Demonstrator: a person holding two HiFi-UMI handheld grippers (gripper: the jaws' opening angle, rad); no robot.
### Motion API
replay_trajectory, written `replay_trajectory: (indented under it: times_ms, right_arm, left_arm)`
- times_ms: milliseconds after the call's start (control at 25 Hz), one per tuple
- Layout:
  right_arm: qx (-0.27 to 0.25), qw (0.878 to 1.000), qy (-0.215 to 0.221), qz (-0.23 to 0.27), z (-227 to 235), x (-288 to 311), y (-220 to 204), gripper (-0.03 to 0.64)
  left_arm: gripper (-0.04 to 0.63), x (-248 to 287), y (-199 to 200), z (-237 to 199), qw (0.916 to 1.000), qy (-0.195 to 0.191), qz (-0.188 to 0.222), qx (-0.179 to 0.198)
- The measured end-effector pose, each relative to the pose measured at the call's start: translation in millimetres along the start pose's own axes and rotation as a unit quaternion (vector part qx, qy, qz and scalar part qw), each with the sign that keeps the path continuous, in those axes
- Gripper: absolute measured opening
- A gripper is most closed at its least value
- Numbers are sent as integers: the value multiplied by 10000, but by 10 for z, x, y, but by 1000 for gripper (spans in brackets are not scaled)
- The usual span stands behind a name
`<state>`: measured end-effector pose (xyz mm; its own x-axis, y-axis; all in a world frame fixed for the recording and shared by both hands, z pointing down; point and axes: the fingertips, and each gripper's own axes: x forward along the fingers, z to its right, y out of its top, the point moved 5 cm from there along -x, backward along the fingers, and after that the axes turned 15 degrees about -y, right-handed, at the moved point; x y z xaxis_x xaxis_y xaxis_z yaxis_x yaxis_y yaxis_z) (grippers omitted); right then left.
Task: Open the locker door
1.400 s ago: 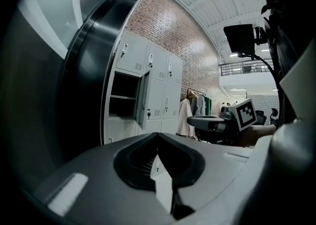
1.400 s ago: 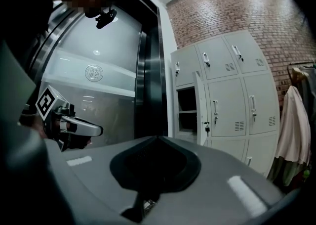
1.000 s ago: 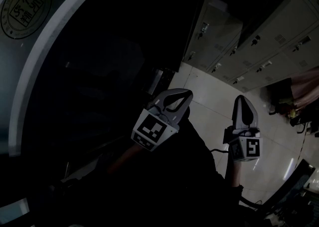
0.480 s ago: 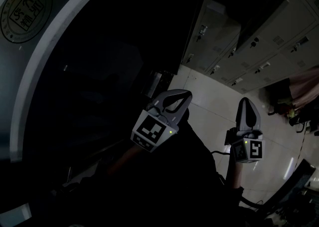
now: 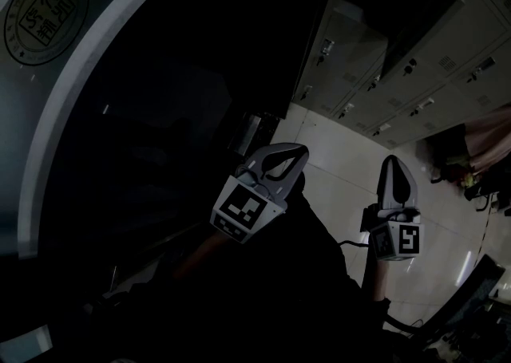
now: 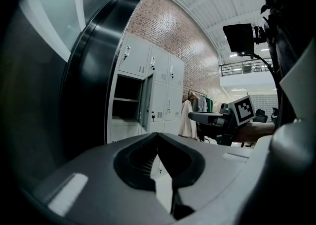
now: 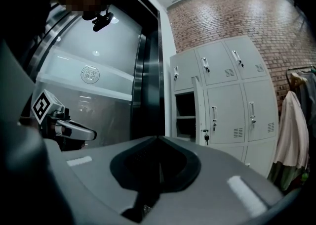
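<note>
The jaws of both tools are pressed together with nothing between them. The left gripper (image 6: 159, 142) and the right gripper (image 7: 159, 140) each show only a thin seam where their grey plastic halves meet, and both are held in the air well apart from the pale grey sheet-metal locker bank (image 7: 232, 95). The bank stands against a red brick wall (image 7: 237, 16), beside a dark doorway. One narrow locker door (image 7: 201, 112) stands open, showing a dark shelved compartment (image 7: 185, 115), and a small key (image 7: 205, 136) hangs at the door's edge. The neighbouring closed doors each carry a slim vertical metal handle (image 7: 214, 115). Such a door is probably thin, light and stiff, swinging freely on its hinges once the latch lets go. Its painted face looks smooth and offers no purchase, so the handle is the sensible place to pinch, with the jaws set across it and the pull kept gentle so the panel does not bang open. Which door is meant cannot be told from here. The head view is very dark, with the lockers squeezed into its upper right corner. The gripper bodies cut off the bottom row in both gripper views, the hinges cannot be made out, and pale garments (image 7: 291, 135) hanging to the right are cropped at the edge.
</note>
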<state>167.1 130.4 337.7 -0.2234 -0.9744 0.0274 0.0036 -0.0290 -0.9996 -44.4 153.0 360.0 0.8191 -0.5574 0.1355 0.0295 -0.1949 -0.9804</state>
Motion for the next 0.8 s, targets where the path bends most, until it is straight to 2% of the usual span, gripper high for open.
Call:
replay_trajectory:
  times_ms: [280,600,800]
  right_arm:
    - [-196,9998,41,19,-51,-22,15,0]
    - [-175,9998,49,40,-64,-35,40,0]
    - [-172,9998,55,47,-44,-42,38,0]
  left_arm:
    - [8,1,-47,10,10000,34,23,-72]
    - [8,-7,-39,22,10000,29,41,-63]
    - [8,-2,29,47,9999,-56,7,96]
